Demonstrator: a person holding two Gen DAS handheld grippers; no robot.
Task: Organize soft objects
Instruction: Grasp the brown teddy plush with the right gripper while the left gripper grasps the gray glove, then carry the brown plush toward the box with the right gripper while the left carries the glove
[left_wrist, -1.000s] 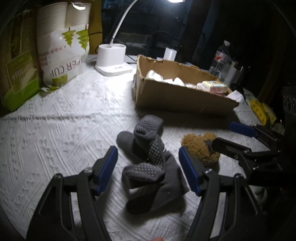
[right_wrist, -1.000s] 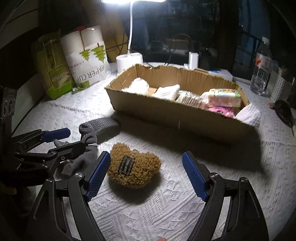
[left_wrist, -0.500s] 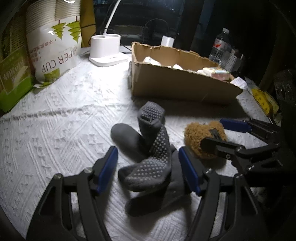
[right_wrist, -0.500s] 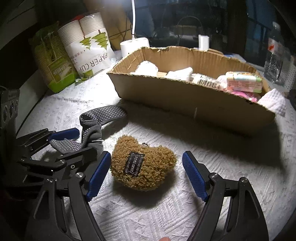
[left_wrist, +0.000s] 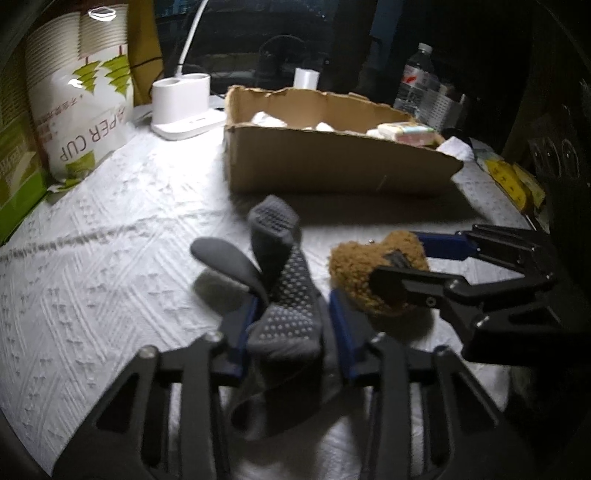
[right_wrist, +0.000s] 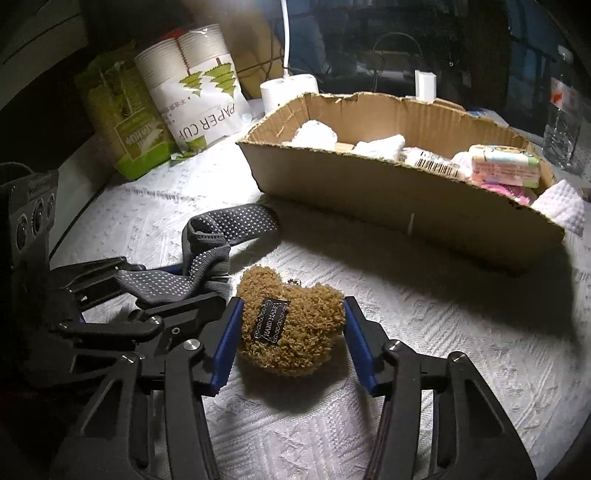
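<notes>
The grey dotted socks (left_wrist: 284, 317) are being pinched between the blue pads of the left gripper (left_wrist: 290, 325), whose jaws have just been closing. The brown plush toy (right_wrist: 291, 328) is being squeezed by the right gripper (right_wrist: 291, 332), its jaws also having just been closing, the pads touching both sides. Both are being kept on the white textured cloth (right_wrist: 443, 332). Beyond them one cardboard box (right_wrist: 388, 206) is being used for white cloths, a pastel packet and a pink item; their count cannot be told.
</notes>
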